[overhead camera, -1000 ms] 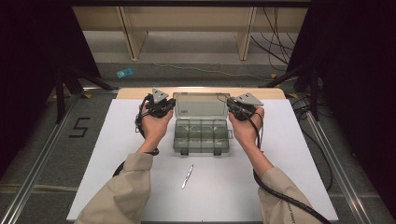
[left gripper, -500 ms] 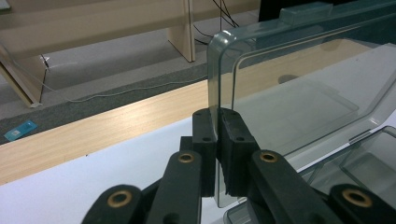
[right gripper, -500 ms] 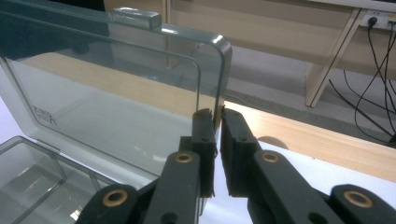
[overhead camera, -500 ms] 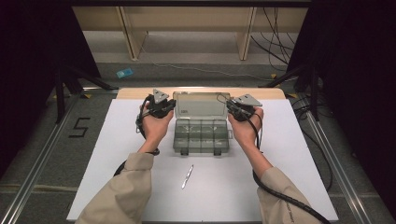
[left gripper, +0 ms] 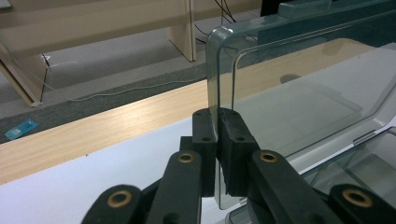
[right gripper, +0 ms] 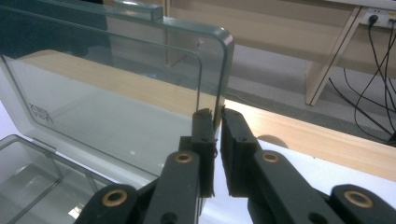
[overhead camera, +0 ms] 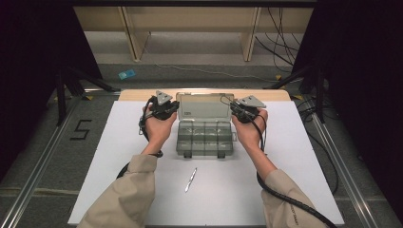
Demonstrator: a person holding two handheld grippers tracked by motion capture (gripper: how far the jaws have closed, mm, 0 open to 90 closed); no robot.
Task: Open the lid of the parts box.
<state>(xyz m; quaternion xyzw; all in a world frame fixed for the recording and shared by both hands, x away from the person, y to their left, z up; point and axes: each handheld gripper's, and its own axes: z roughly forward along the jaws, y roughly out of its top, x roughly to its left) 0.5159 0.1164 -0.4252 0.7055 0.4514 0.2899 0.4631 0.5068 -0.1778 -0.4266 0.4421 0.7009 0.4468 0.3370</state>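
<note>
The left hand-held gripper (left gripper: 217,140) and right hand-held gripper (right gripper: 217,140) are each clamped nearly shut on a side edge of the clear plastic hinged lid (overhead camera: 205,106), keeping it upright over the clear compartmented plastic box (overhead camera: 204,137) on the white surface (overhead camera: 285,156), presumably so the compartments remain accessible.

"5" marked on floor (overhead camera: 81,129), left of table.

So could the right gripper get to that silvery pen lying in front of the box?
Probably not yet: the right gripper is shut on the lid. The white table around the pen looks free.
</note>
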